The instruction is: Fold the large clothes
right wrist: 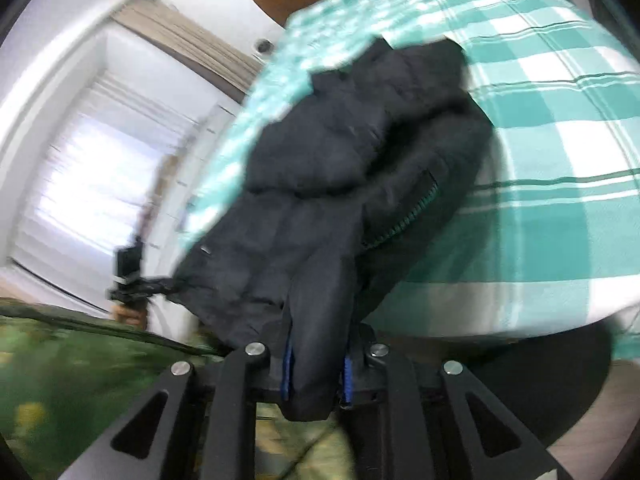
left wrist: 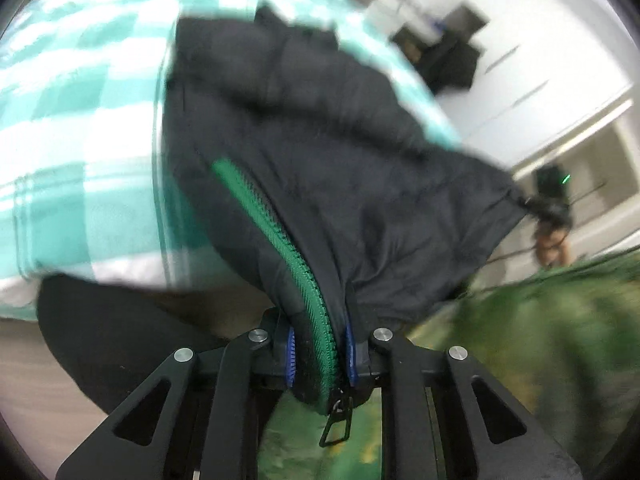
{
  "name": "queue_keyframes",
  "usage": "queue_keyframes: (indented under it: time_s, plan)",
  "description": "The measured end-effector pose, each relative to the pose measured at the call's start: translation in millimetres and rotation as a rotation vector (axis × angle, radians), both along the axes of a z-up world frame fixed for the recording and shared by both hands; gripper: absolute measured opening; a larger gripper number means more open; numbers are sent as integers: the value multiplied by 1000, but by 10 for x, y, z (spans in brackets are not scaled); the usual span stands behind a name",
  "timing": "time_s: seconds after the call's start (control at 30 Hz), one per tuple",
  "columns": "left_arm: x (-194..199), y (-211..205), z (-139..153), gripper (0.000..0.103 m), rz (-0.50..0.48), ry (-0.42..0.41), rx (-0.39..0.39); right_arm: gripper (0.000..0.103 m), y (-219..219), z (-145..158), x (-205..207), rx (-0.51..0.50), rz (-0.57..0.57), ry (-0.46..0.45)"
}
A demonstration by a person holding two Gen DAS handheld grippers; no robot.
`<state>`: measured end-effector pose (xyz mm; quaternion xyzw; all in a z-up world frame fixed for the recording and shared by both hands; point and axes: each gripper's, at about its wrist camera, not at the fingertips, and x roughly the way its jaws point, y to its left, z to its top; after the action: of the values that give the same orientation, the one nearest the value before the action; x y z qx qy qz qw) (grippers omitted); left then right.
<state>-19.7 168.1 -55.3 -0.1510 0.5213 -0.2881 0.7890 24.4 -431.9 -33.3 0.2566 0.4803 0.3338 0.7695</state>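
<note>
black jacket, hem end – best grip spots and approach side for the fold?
Grip the black jacket at the two near hem corners, coming from the bed's near edge. The left gripper is already shut on the corner with the green zipper; the right gripper is shut on the other. The stiff zipper edge likely resists slipping, and the jacket lies lengthwise away from both.

The black jacket [left wrist: 320, 152] fills the gap between the left gripper's [left wrist: 320, 354] jaws and hangs in bulk just ahead of them, blocking the way forward; the same holds ahead of the right gripper [right wrist: 318, 372]. Beyond and beneath the jacket the checked bedspread [left wrist: 80, 128] bars any descent. Between the two grippers, green patterned fabric [left wrist: 540, 340] lies close.
</note>
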Motion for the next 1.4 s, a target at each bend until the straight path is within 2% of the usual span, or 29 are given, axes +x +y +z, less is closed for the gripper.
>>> queue_keyframes:
  time_s: [0.1, 0.2, 0.23, 0.33, 0.43, 0.5, 0.57, 0.6, 0.67, 0.77, 0.8, 0.83, 0.87, 0.9, 0.93, 1.0, 1.03, 1.07, 1.1, 1.13, 1.2, 1.27, 1.33, 1.4]
  plan:
    - [193, 229, 385, 17, 90, -104, -106, 18, -93, 299, 244, 121, -30, -105]
    - [654, 342, 659, 17, 137, -209, -186, 18, -142, 440, 731, 161, -62, -188]
    - [772, 314, 685, 17, 146, -223, -188, 18, -154, 442, 939, 157, -76, -204]
    - [1492, 245, 655, 17, 187, -269, -135, 18, -141, 283, 1641, 165, -122, -189]
    - [2210, 90, 355, 17, 253, -215, -84, 17, -93, -66, 2296, 135, -192, -124]
    - [2597, -51, 81, 17, 281, -168, -49, 18, -32, -411, 2714, 133, -262, -44]
    - [2971, -153, -255, 19, 292, -101, 6, 18, 5, -765, 2965, 129, -326, 40]
    - [3090, -147, -405, 23, 301, -62, 3, 18, 4, -887, 3024, 137, -351, 66]
    - [3088, -231, -547, 25, 310, -13, -21, 18, -8, -1106, 3111, 199, -406, 132]
    - [3079, -189, -481, 43, 290, 42, -93, 24, 24, -1166, 3116, 236, -440, 169]
    - [3054, -153, -409, 53, 274, 60, -127, 34, 28, -1144, 3116, 250, -434, 173]
    - [3043, -126, -335, 59, 264, 73, -163, 53, 14, -1097, 3092, 272, -425, 175]
    - [3018, -73, -266, 61, 256, 86, -203, 66, 3, -1057, 3103, 299, -418, 173]
    - [3012, -21, -211, 64, 251, 98, -241, 93, -7, -1012, 3118, 333, -405, 166]
    - [3014, 25, -144, 68, 248, 106, -277, 103, -24, -951, 3114, 357, -401, 156]
    - [2961, 121, -26, 73, 243, 98, -322, 103, -71, -771, 3104, 393, -389, 118]
    - [2935, 167, 28, 80, 241, 77, -330, 103, -91, -664, 3047, 399, -370, 95]
    - [2886, 225, 98, 85, 241, 42, -308, 103, -89, -578, 3043, 377, -354, 69]
    - [2839, 279, 149, 94, 237, 3, -271, 103, -73, -467, 3008, 295, -339, 31]
    - [2810, 309, 164, 102, 227, -25, -236, 103, -26, -356, 2975, 173, -322, -13]
    - [2780, 282, 102, 102, 169, -46, -157, 103, 202, -226, 3011, -110, -257, -96]
    - [2844, 159, -68, 102, 116, -37, -71, 103, 465, -274, 3124, -335, -181, -136]
    - [3002, -47, -351, 101, 91, -14, 57, 103, 651, -404, 3255, -448, -136, -135]
    - [3194, -209, -597, 98, 110, 2, 159, 103, 811, -587, 3420, -544, -133, -104]
